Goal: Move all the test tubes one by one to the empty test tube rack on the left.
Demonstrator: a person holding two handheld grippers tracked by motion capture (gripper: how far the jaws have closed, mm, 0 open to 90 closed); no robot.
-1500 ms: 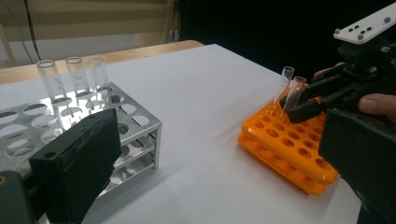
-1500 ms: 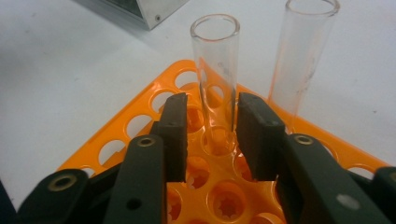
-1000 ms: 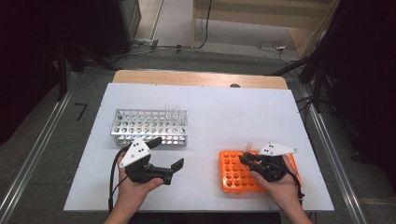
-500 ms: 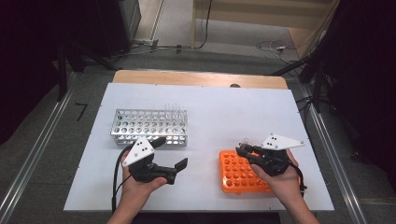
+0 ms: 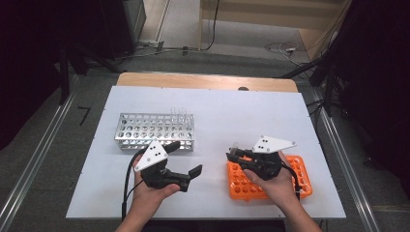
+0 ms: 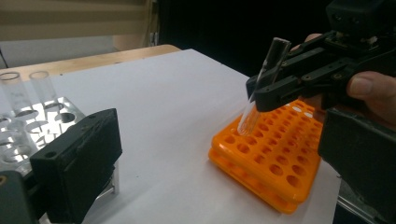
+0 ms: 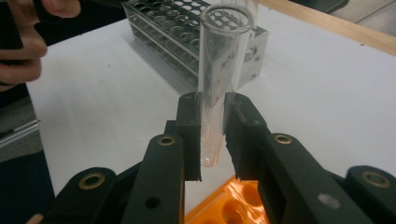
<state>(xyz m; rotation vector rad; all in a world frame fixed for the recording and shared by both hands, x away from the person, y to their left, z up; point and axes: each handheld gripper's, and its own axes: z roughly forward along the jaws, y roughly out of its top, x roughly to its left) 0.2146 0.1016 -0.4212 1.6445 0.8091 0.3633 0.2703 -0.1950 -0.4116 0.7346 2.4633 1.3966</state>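
My right gripper is shut on a clear empty test tube, its pads pressing on the lower part. The tube hangs tilted just above the left end of the orange rack, its round bottom clear of the holes. My left gripper stands open with nothing between its jaws, in front of the metal rack. That rack holds several clear tubes at its far right end.
Both racks rest on a white tabletop with a wooden strip along its far edge. Bare white surface lies between the two racks. The left gripper's black cable loops toward the near edge.
My right gripper has risen and moved left from over the orange rack's middle to its left end, carrying the tube. The left gripper has hardly moved.
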